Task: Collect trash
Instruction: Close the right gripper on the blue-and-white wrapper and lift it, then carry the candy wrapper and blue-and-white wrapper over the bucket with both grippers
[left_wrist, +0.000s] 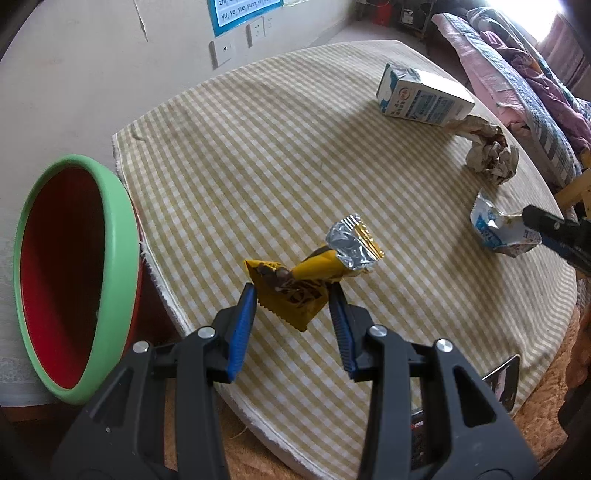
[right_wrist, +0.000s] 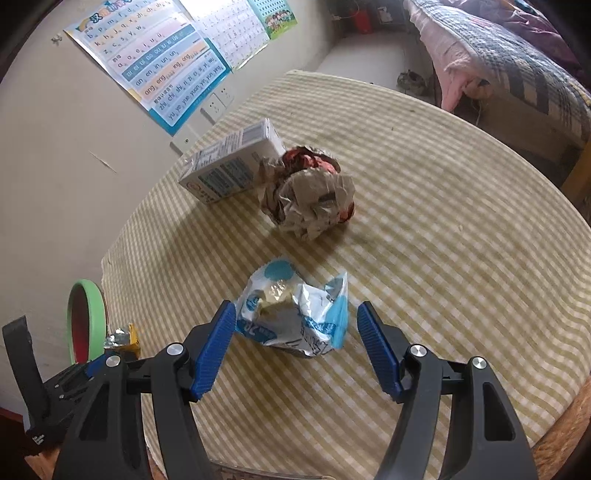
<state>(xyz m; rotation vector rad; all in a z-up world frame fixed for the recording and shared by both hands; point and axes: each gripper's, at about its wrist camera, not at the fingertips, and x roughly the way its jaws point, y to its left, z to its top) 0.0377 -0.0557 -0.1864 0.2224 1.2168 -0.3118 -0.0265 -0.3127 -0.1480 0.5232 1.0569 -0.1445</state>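
My left gripper is shut on a yellow snack wrapper with a silver foil end, held just above the checked tablecloth. To its left stands a red bin with a green rim. My right gripper is open around a crumpled blue-and-white wrapper lying on the cloth. Its left pad is close to the wrapper and its right pad stands clear. That wrapper also shows at the right edge of the left wrist view.
A milk carton lies on its side against a crumpled brown paper ball further back on the round table. A phone lies at the near table edge. A wall with posters is to the left and a bed to the right.
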